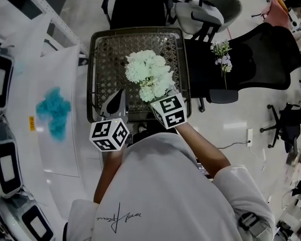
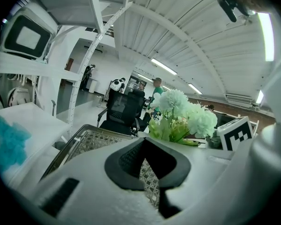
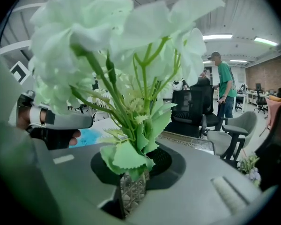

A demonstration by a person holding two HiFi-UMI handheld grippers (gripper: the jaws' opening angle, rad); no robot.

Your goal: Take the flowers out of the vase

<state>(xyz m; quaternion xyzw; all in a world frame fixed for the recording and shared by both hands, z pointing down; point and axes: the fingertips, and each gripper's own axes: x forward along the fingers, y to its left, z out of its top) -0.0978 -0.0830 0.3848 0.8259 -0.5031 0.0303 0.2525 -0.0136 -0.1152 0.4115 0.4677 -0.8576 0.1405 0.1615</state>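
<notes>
The person's white shirt (image 1: 160, 185) fills the near foreground of the head view, with both arms reaching toward the wire-mesh tray (image 1: 96, 59).

Left of the tray, a teal fluffy cluster (image 1: 54, 112) lies on a white table (image 1: 65, 74). At the tray's near left corner sits the left gripper (image 2: 149, 172). Its 2 jaws are only narrowly apart and nothing is between them; only mesh shows through the gap.

Over the near middle of the tray is the bunch of white flowers (image 1: 149, 74), the right gripper (image 3: 131, 186) just below the blooms. Its jaws are closed about a third of the way onto the green stems, right under the lowest serrated leaves. No vase shows in any view, so the bunch seems to be clear of it already.

The bunch has rounded, ruffled white-to-pale-green heads, thin branching green stems and soft toothed leaves, and it looks artificial. I judge it light and top-heavy, with springy stems that may fan out or slide if pinched loosely. The gathered stems below the leaves are the sound place to hold, because the heads would crush.

Right of the tray, 1 pale sprig (image 1: 222, 54) lies on a black office chair (image 1: 251, 59).
</notes>
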